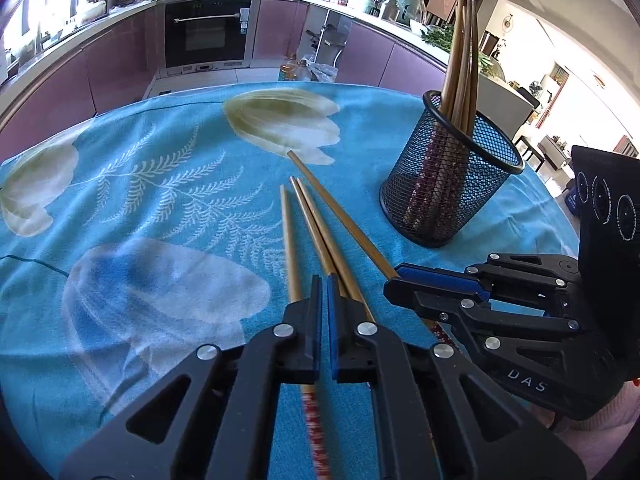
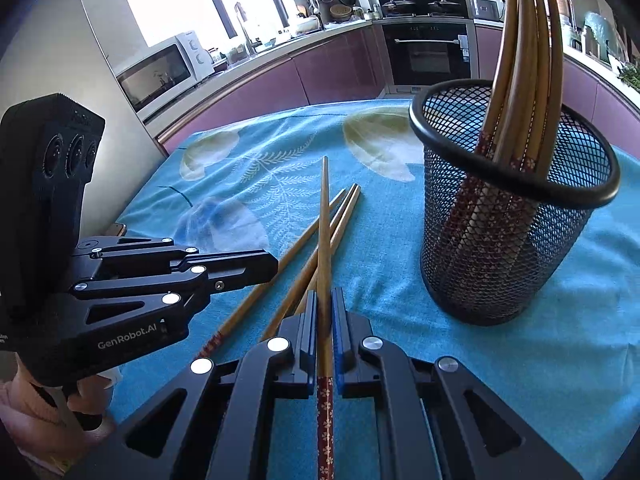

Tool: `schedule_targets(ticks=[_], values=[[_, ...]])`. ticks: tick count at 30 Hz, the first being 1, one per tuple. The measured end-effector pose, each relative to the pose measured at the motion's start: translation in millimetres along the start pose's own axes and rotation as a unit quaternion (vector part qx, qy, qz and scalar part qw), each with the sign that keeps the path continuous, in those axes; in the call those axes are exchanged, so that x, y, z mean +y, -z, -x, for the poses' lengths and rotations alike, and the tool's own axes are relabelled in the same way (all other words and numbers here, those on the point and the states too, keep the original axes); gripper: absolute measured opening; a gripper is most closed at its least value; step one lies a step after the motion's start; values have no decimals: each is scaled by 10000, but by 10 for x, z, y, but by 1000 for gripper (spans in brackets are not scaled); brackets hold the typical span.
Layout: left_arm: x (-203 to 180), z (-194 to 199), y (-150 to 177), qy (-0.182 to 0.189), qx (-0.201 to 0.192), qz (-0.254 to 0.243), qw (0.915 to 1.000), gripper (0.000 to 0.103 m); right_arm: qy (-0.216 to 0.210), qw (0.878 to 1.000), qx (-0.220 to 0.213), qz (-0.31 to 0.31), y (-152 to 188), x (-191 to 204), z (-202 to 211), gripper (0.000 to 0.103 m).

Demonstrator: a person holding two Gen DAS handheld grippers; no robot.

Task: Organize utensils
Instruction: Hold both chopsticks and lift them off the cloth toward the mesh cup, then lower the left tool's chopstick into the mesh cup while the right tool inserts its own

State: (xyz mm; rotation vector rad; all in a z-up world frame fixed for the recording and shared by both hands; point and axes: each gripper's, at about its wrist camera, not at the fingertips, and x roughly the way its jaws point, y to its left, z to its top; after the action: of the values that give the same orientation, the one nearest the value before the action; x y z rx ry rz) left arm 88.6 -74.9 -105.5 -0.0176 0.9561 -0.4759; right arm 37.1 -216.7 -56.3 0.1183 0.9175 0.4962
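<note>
Table covered by a blue floral cloth (image 1: 160,200); all items lie or stand on it.

Leftmost chopstick (image 1: 288,240): lies flat on the cloth with its plain tip pointing away. In the left wrist view its shaft runs under the left finger of the left gripper (image 1: 324,292), and its red patterned end shows again lower down between the finger arms.

Left gripper: jaws are brought together, with only a thin slit left between the blue pads. No object is seen between the pads. From the right wrist view its tip is seen just above the leftmost chopstick; contact cannot be judged.

Pair of chopsticks (image 1: 320,236): they lie side by side on the cloth, touching along their length, just right of the leftmost chopstick. Their near ends are hidden behind the left gripper.

Held chopstick (image 2: 325,220): it is clamped between the pads of the right gripper (image 2: 325,312), with the plain tip forward and the red patterned end trailing back. In the right wrist view it crosses over the pair.

Right gripper: jaws are closed tight on that one chopstick.

Mesh cup (image 1: 480,200): black, upright, at the right side of the cloth, well apart from the loose chopsticks. Several standing chopsticks (image 1: 460,48) are lodged in it, patterned ends down and leaning against the rim.
</note>
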Motion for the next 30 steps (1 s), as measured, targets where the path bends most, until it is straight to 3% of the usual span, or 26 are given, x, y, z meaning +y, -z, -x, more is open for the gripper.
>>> schedule_targets(ticks=[4, 11, 22, 24, 30], values=[[0, 15, 3, -73, -31, -41, 10000, 3, -5, 10000, -37, -12, 1, -13, 44, 6], [76, -57, -1, -386, 5, -43, 9992, 16, 9, 10000, -32, -36, 16, -22, 45, 6], [16, -232, -26, -737, 73, -300, 9968, 16, -4, 10000, -8, -39, 39, -41, 43, 6], [-1, -240, -28, -796, 53, -331, 9963, 11, -9, 10000, -5, -38, 42, -41, 41, 6], [34, -229, -38, -729, 37, -130, 9972, 8, -25, 10000, 14, -29, 36, -35, 25, 6]])
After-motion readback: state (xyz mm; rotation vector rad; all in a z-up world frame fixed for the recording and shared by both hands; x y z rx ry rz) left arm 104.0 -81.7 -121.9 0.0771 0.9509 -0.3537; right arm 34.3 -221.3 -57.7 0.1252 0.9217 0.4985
